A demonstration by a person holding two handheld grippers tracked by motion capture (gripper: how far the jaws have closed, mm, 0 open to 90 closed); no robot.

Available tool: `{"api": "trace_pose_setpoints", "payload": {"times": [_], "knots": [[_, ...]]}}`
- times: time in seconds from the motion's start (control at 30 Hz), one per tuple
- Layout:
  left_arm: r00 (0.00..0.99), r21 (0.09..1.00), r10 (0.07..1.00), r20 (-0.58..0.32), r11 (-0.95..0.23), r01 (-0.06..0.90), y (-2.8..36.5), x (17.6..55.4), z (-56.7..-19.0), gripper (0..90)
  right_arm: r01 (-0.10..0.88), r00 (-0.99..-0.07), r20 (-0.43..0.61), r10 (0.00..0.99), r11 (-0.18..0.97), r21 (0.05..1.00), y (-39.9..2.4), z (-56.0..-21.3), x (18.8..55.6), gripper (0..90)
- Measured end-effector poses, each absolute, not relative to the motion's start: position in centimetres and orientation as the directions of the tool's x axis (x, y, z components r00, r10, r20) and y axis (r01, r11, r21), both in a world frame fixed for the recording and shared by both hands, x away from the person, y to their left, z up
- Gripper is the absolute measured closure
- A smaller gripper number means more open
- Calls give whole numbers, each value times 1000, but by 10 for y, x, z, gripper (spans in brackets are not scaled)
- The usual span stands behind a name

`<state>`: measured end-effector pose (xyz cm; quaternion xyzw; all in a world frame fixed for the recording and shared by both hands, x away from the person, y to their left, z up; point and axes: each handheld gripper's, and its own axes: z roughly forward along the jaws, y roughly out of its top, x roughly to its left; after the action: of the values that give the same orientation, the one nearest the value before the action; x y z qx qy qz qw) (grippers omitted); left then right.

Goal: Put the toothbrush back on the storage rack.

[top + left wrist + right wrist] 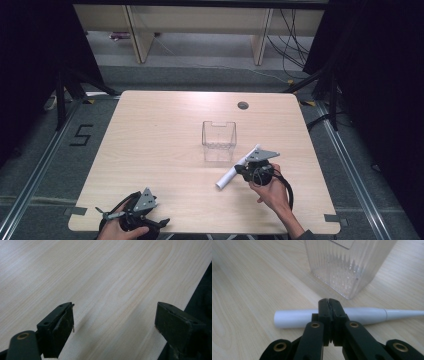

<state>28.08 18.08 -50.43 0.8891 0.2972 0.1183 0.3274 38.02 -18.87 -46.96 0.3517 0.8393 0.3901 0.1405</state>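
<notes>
A white pen-shaped stick (227, 178) lies flat on the wooden table (160, 150), just in front of a clear ribbed plastic container (218, 141). My right gripper (244, 168) is beside the stick's middle. In the right gripper view its jaws (328, 301) are shut against each other with nothing between them, and the stick (294, 318) runs crosswise just past the tips, with the container (347, 267) standing behind it. My left gripper (132, 216) rests at the table's near left edge. Its jaws (112, 322) are open wide over bare wood.
A round cable hole (243, 105) sits at the table's far right. Wooden furniture legs and cables stand on the floor beyond the table. Dark curtains flank both sides. The table edge (190, 300) runs close by my left gripper.
</notes>
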Motion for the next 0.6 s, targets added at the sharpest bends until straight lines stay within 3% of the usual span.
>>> {"api": "trace_pose_setpoints", "payload": {"times": [0.6], "knots": [[803,650,596,27,-620,439,182,281,-503,150,485,-748,67,660,476,733,-154,-475,392,899]]}}
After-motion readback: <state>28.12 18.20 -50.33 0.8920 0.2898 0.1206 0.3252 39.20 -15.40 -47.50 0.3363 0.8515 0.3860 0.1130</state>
